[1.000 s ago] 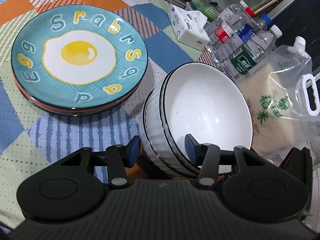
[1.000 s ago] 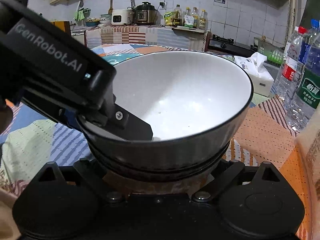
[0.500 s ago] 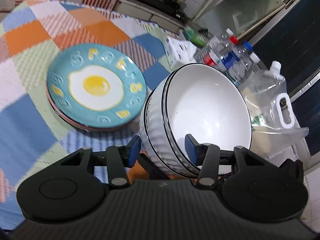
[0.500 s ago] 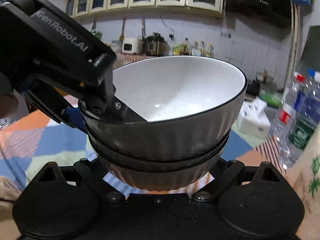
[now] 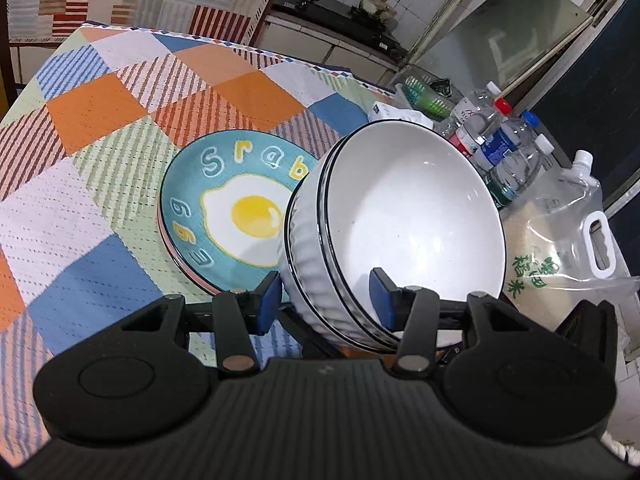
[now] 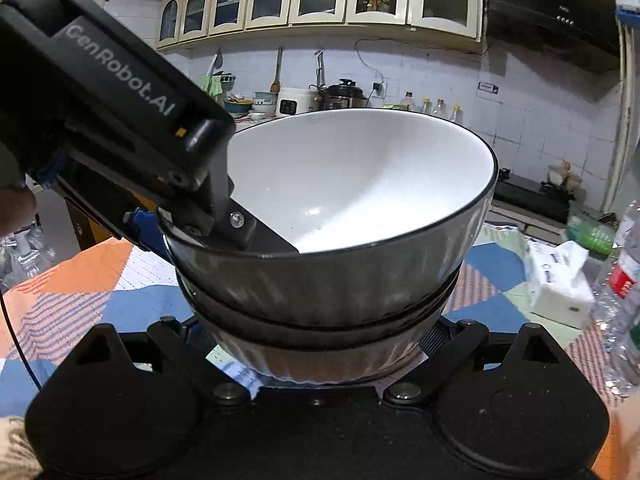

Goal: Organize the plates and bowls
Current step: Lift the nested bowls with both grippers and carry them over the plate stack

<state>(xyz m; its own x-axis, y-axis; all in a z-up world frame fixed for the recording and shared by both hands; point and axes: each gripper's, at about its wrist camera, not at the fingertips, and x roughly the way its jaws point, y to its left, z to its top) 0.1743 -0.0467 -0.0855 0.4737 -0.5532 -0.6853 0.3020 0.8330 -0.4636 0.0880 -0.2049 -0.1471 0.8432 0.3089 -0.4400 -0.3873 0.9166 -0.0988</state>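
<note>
The stack of white bowls (image 5: 394, 236) hangs tilted in the lower centre of the left wrist view, its mouth facing up and right. The left gripper (image 5: 325, 300) pinches the near rim: one blue pad sits inside the top bowl, the other outside the ribbed wall. In the right wrist view the right gripper (image 6: 316, 344) sits under the stack's base with its fingers either side; whether they press I cannot tell.

The egg plate (image 5: 230, 208) lies to the left of the bowls and partly behind them, on the checked tablecloth (image 5: 120, 120). I judge that side the free one, with open cloth from centre to upper left.

The right side is crowded — water bottles (image 5: 504, 148), a rice bag (image 5: 560, 248) and a tissue box (image 6: 560, 284) stand close by, near the table edge.
</note>
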